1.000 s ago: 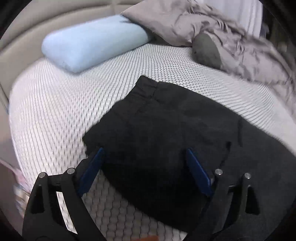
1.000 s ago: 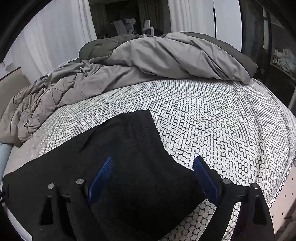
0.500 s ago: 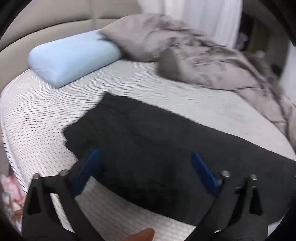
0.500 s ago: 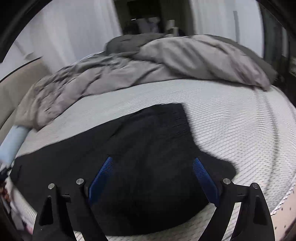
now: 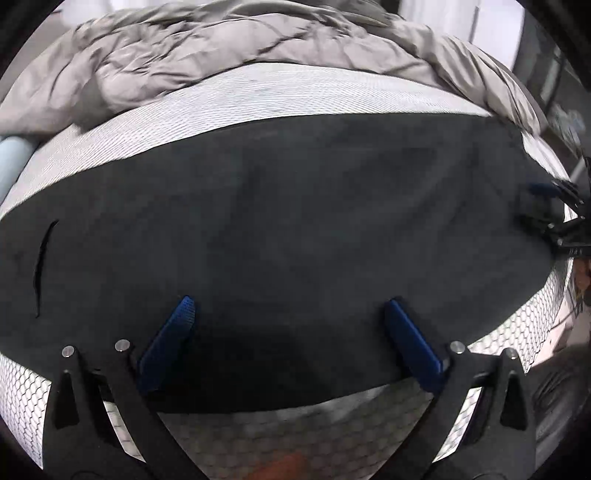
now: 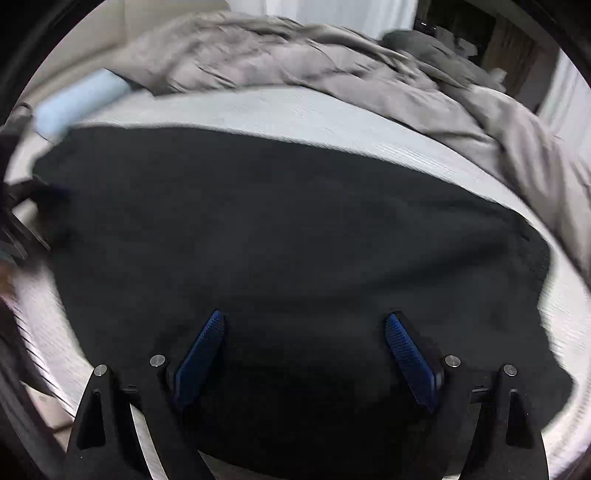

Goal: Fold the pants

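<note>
Light was dim and soft, brightest at the pale curtains (image 6: 332, 11) along the top; the black pants (image 5: 295, 221) swallowed nearly all detail; a shadow darkened the cloth between the blue pads (image 5: 173, 339); both views bulged and curved at their black rims; the right wrist view smeared with motion blur, worst along the mattress (image 6: 565, 332) edge.

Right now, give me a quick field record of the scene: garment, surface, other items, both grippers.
garment: black fabric pants, spread flat, slit pocket visible near one end
surface: white honeycomb-patterned mattress
bedding: crumpled grey duvet along the far side, apart from the pants
pillow: light blue pillow at the far left corner
left gripper: open, blue pads over the pants, nothing between them
right gripper: open, holding nothing
</note>
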The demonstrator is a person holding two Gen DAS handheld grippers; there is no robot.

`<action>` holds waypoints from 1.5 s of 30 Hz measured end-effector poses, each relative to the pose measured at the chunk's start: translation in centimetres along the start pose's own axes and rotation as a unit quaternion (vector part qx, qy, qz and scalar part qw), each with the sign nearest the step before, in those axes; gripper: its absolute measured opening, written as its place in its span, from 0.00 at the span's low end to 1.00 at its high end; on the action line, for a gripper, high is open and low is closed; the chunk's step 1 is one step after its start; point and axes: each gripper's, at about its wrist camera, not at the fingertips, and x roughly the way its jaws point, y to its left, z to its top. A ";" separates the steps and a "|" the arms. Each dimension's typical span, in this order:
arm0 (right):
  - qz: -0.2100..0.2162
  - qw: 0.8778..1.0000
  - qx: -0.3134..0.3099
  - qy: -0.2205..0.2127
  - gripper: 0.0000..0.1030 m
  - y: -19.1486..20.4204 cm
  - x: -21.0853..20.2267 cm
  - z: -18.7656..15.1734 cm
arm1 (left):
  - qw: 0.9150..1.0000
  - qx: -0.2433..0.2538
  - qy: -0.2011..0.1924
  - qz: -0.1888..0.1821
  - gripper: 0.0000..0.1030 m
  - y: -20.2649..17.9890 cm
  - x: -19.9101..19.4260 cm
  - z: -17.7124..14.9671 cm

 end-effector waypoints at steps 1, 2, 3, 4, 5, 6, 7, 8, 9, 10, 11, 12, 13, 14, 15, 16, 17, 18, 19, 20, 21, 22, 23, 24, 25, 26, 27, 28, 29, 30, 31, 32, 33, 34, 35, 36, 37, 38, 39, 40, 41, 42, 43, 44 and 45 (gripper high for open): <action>-0.024 1.000 0.018 0.004 0.88 -2.0 -0.3 -0.7 | 1.000 -0.005 0.000 0.007 1.00 0.8 -0.2 0.2; -0.056 0.998 0.038 0.010 0.88 -3.9 -0.5 -1.2 | 1.000 -0.008 -0.001 0.009 1.00 1.5 -0.2 -0.1; -0.083 0.995 0.053 0.015 0.87 -5.4 -0.7 -1.7 | 1.000 -0.008 -0.001 0.012 1.00 1.8 -0.4 0.1; -0.080 0.994 0.071 0.013 0.88 -6.9 -1.1 -2.2 | 1.000 -0.007 -0.002 0.015 1.00 2.9 0.2 0.0; -0.093 0.992 0.088 0.017 0.88 -8.0 -1.4 -2.6 | 1.000 -0.007 -0.003 0.020 0.99 2.9 -0.1 -0.2; -0.125 0.986 0.103 0.022 0.88 -8.8 -1.8 -2.7 | 1.000 -0.009 -0.006 0.021 0.99 2.6 -0.4 -0.6; -0.120 0.986 0.113 0.018 0.88 -9.0 -2.2 -2.6 | 1.000 -0.010 -0.011 0.017 0.99 2.4 -0.9 -0.9; -0.105 0.987 0.122 0.009 0.88 -8.9 -2.5 -2.3 | 1.000 -0.008 -0.020 0.010 0.99 1.7 -1.6 -0.7; -0.087 0.988 0.128 -0.007 0.88 -8.5 -3.0 -1.7 | 1.000 -0.004 -0.028 0.004 0.99 1.2 -1.9 -0.4; -0.061 0.990 0.124 -0.030 0.88 -7.3 -3.6 -0.7 | 0.999 0.002 -0.033 -0.001 0.99 0.5 -2.1 0.0; -0.041 0.991 0.118 -0.044 0.88 -6.2 -3.8 0.2 | 0.999 0.011 -0.034 -0.005 0.99 -0.4 -2.0 0.6; -0.020 0.993 0.108 -0.051 0.88 -4.9 -3.6 1.3 | 0.999 0.025 -0.032 -0.008 0.99 -1.4 -1.4 1.5; -0.001 0.993 0.100 -0.055 0.88 -3.6 -3.2 2.2 | 0.999 0.033 -0.028 -0.009 0.99 -2.5 -1.1 1.8; 0.018 0.994 0.091 -0.055 0.88 -2.1 -2.8 2.9 | 0.999 0.043 -0.017 -0.011 0.99 -3.3 -0.1 2.5; 0.040 0.995 0.082 -0.050 0.88 -0.6 -2.0 3.8 | 0.999 0.052 -0.003 -0.013 0.99 -4.0 1.1 3.1; 0.060 0.995 0.072 -0.042 0.88 0.8 -1.1 4.5 | 0.998 0.055 0.009 -0.009 1.00 -4.4 1.9 3.2; 0.077 0.995 0.051 -0.031 0.88 2.2 0.0 5.2 | 0.998 0.052 0.025 -0.002 1.00 -4.3 2.9 3.6; 0.081 0.996 0.027 -0.023 0.88 4.0 0.8 5.6 | 0.999 0.042 0.032 -0.003 1.00 -4.2 3.3 3.6; 0.064 0.998 -0.011 -0.012 0.88 5.4 1.8 5.7 | 0.999 0.023 0.038 -0.008 1.00 -3.1 3.5 3.7; 0.050 0.998 -0.028 -0.008 0.88 5.1 2.4 5.8 | 0.999 0.014 0.040 -0.011 1.00 -2.5 3.5 3.7; 0.036 0.999 -0.035 -0.005 0.88 5.0 2.6 5.6 | 0.999 0.008 0.038 -0.015 1.00 -1.8 3.3 3.6; 0.021 1.000 -0.020 -0.003 0.88 3.4 2.5 5.1 | 0.999 0.005 0.034 0.006 1.00 -0.9 3.1 3.4; 0.006 1.000 -0.005 -0.002 0.88 2.0 2.2 4.7 | 0.999 0.002 0.033 0.025 1.00 0.0 2.9 3.1; -0.046 0.999 0.018 0.005 0.88 -0.5 2.0 4.0 | 0.999 -0.005 0.033 0.029 1.00 1.0 2.9 2.8; -0.093 0.995 0.030 0.013 0.89 -2.3 1.9 3.2 | 0.999 -0.017 0.033 0.026 1.00 2.3 2.7 2.3; -0.136 0.989 0.046 0.020 0.92 -4.3 1.8 2.3 | 0.999 -0.027 0.028 0.026 1.00 3.5 2.5 2.1; -0.164 0.983 0.079 0.027 0.93 -6.9 1.6 1.1 | 0.999 -0.031 0.024 0.031 1.00 4.3 2.2 1.8; -0.174 0.979 0.104 0.035 0.94 -8.5 1.5 0.3 | 0.999 -0.032 0.022 0.036 1.00 4.9 2.0 1.6; -0.176 0.975 0.130 0.036 0.94 -10.0 1.2 -0.2 | 0.998 -0.034 0.020 0.039 1.00 5.4 1.8 1.4; -0.171 0.972 0.160 0.032 0.94 -11.3 0.9 -0.7 | 0.998 -0.035 0.017 0.039 1.00 5.7 1.7 1.1; -0.162 0.970 0.177 0.029 0.94 -11.8 0.8 -0.7 | 0.998 -0.035 0.014 0.041 1.00 5.7 1.5 1.1; -0.160 0.969 0.184 0.026 0.95 -11.7 0.5 -0.6 | 0.998 -0.036 0.011 0.047 1.00 5.7 1.3 1.1; -0.169 0.969 0.181 0.023 0.95 -11.3 0.2 -0.3 | 0.998 -0.036 0.008 0.052 0.99 5.4 1.2 1.2; -0.181 0.968 0.172 0.015 0.95 -10.5 -0.6 -0.3 | 0.998 -0.037 0.004 0.053 0.99 5.1 0.8 1.3; -0.185 0.970 0.159 -0.002 0.95 -9.4 -1.6 0.0 | 0.998 -0.038 -0.003 0.046 0.99 4.5 0.4 1.6; -0.177 0.973 0.149 -0.018 0.95 -8.4 -2.2 0.7 | 0.999 -0.039 -0.010 0.035 0.99 3.5 0.0 1.9; -0.166 0.976 0.140 -0.028 0.95 -7.6 -2.7 1.2 | 0.999 -0.039 -0.018 0.013 0.99 2.9 0.0 2.8; -0.148 0.979 0.132 -0.040 0.95 -6.6 -3.1 1.9 | 0.999 -0.032 -0.017 -0.002 0.99 2.1 0.3 4.0; -0.129 0.982 0.130 -0.047 0.95 -5.9 -2.9 2.5 | 1.000 -0.022 -0.009 -0.004 0.99 1.2 0.8 5.0; -0.096 0.986 0.130 -0.049 0.95 -5.0 -2.5 3.4 | 1.000 -0.006 0.004 -0.002 0.99 0.3 1.5 6.4; -0.068 0.988 0.131 -0.045 0.95 -3.8 -2.0 4.0 | 1.000 0.009 0.013 -0.002 0.99 -0.7 2.4 7.5; -0.040 0.990 0.128 -0.039 0.95 -3.0 -1.0 4.8 | 1.000 0.022 0.017 -0.001 0.99 -1.6 3.2 8.2; -0.011 0.992 0.119 -0.033 0.95 -1.6 0.3 5.9 | 0.999 0.032 0.017 0.007 0.99 -2.6 4.2 8.7; 0.001 0.994 0.110 -0.026 0.95 -1.1 1.4 6.5 | 0.999 0.036 0.024 0.016 0.99 -3.1 5.2 8.7; 0.015 0.996 0.091 -0.011 0.95 0.2 2.8 7.4 | 0.998 0.040 0.039 0.020 0.99 -3.2 6.2 8.7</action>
